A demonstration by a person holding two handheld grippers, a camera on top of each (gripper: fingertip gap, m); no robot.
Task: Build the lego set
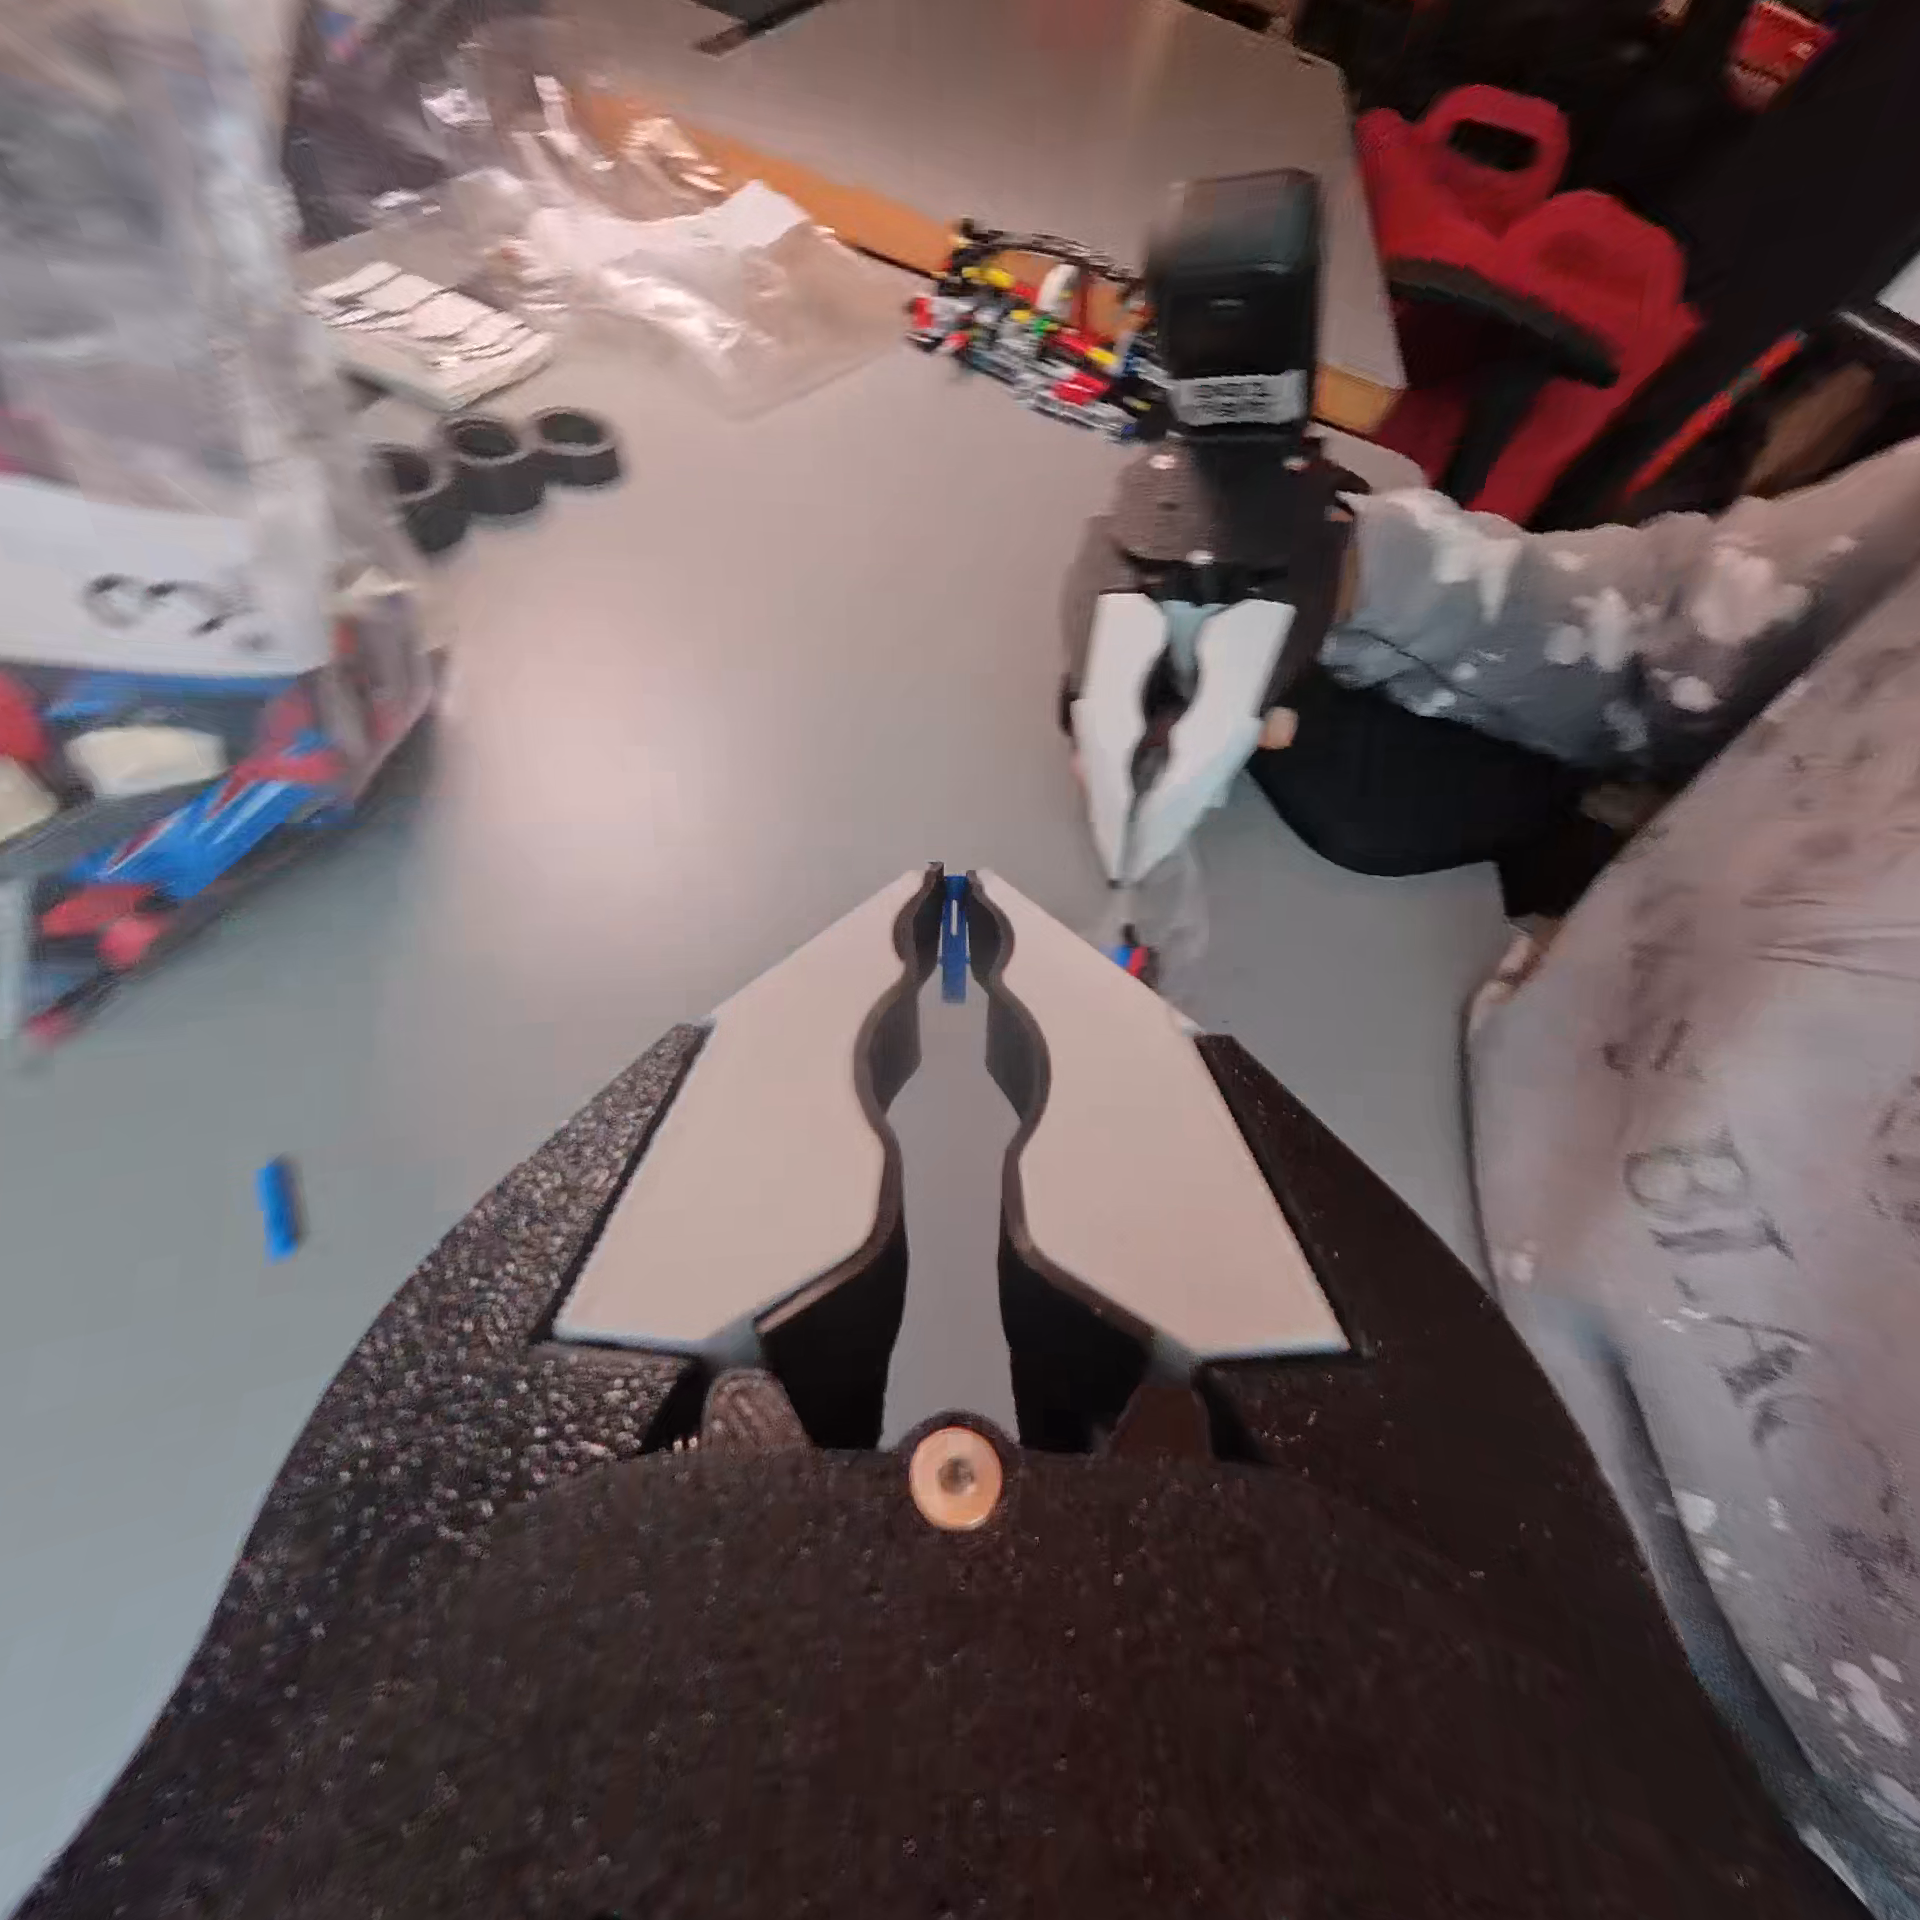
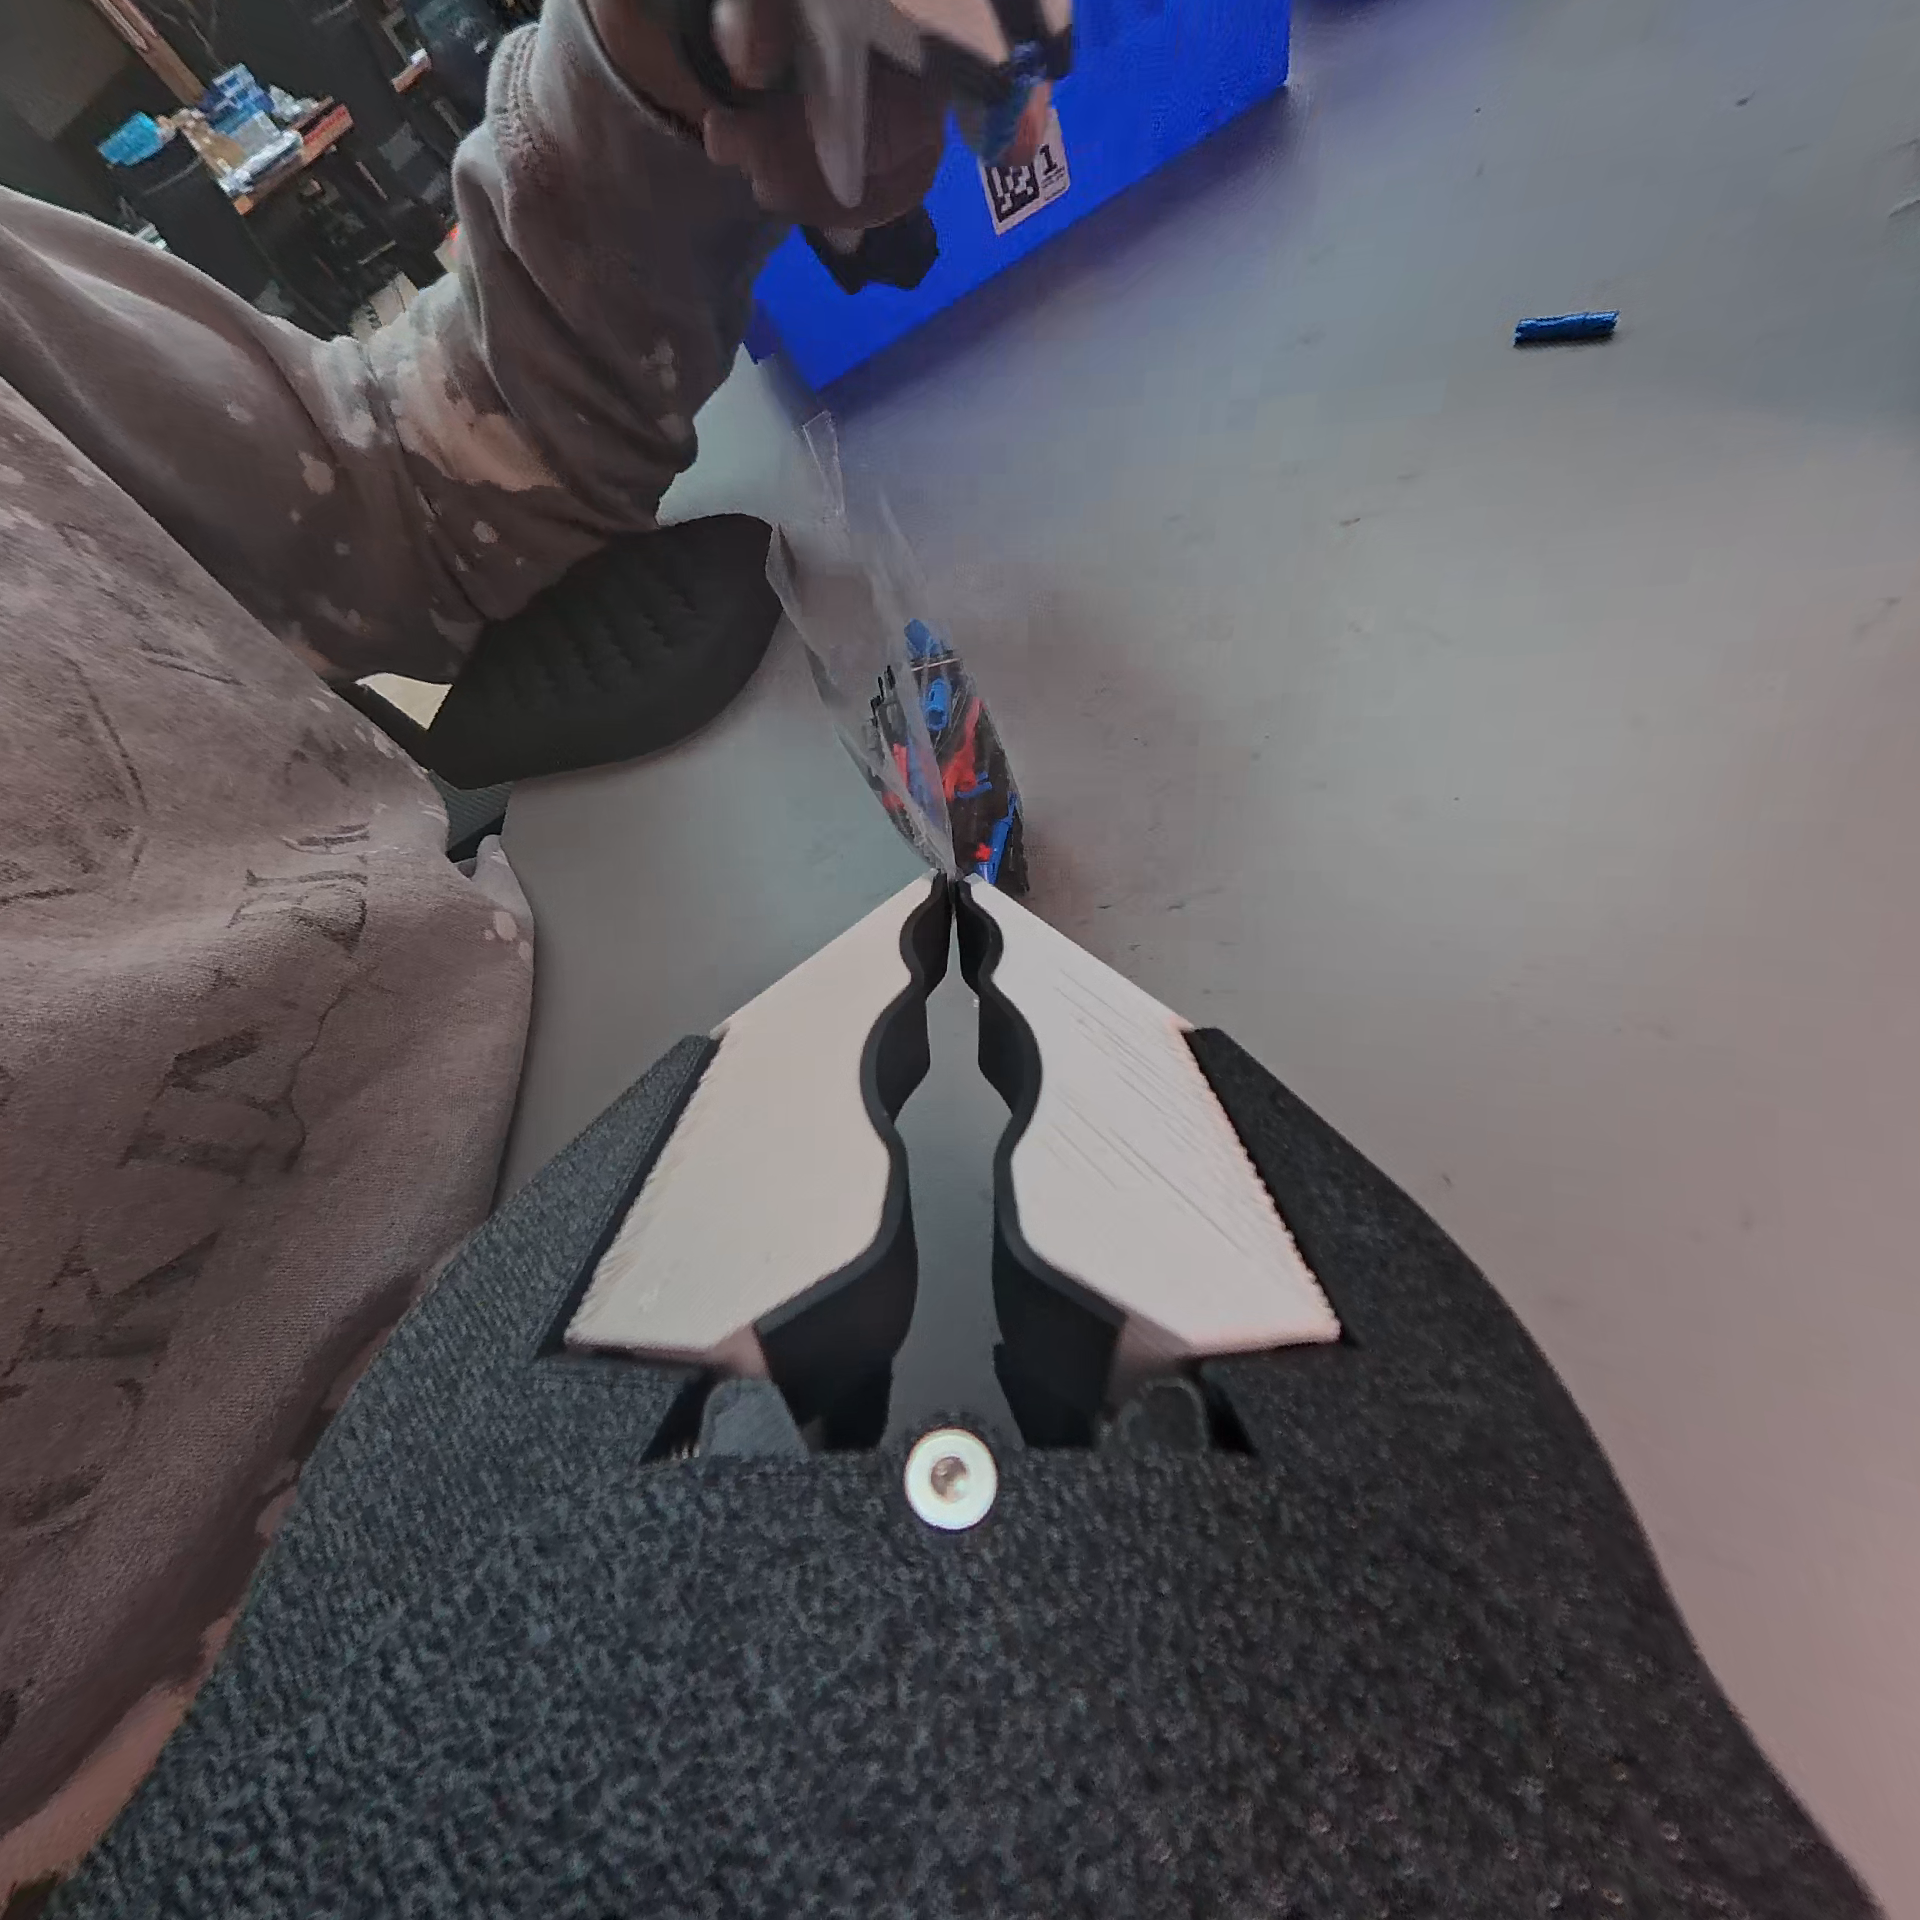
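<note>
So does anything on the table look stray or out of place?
One blue Lego pin lies alone on the grey table, apart from the clear parts bag that the right gripper pinches.

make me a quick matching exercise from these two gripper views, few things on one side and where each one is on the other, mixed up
Things:
1. small blue lego pin
2. clear plastic bag of lego parts
3. loose blue lego piece
4. black rubber tyres

Places:
A. pinched at its edge by the right gripper
B. lying alone on the grey table
C. clustered near the lego box
D. clamped in the left gripper

Pairs: 1-D, 2-A, 3-B, 4-C
</note>
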